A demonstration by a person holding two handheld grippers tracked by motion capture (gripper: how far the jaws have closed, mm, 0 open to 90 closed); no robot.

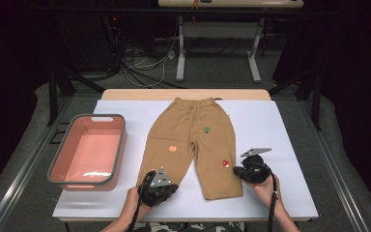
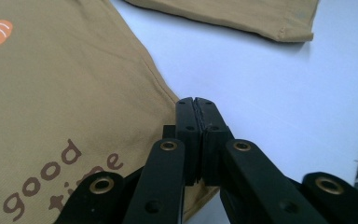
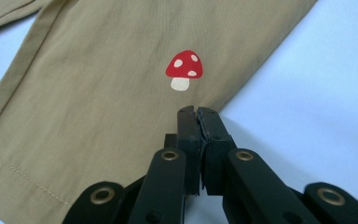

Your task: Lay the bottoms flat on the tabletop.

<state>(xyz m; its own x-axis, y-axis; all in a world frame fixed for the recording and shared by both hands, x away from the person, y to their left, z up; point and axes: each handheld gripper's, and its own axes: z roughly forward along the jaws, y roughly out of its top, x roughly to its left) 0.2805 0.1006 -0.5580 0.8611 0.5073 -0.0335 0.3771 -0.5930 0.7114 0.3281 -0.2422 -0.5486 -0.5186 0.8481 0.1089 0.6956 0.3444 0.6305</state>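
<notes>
Two hands at the table's near edge each work a gripper at the cuffs of tan child's trousers (image 1: 191, 145), spread flat on the white table (image 1: 270, 125) with the waistband far and the legs running toward the person. Left gripper (image 2: 196, 100), jaws pressed together, appears to pinch the inner corner of the left leg's hem. Right gripper (image 3: 198, 109), jaws likewise together, sits at the right leg's outer edge just below a red mushroom print (image 3: 184, 70); whether cloth is caught cannot be told. A pink bin (image 1: 88, 151) stands well left.
</notes>
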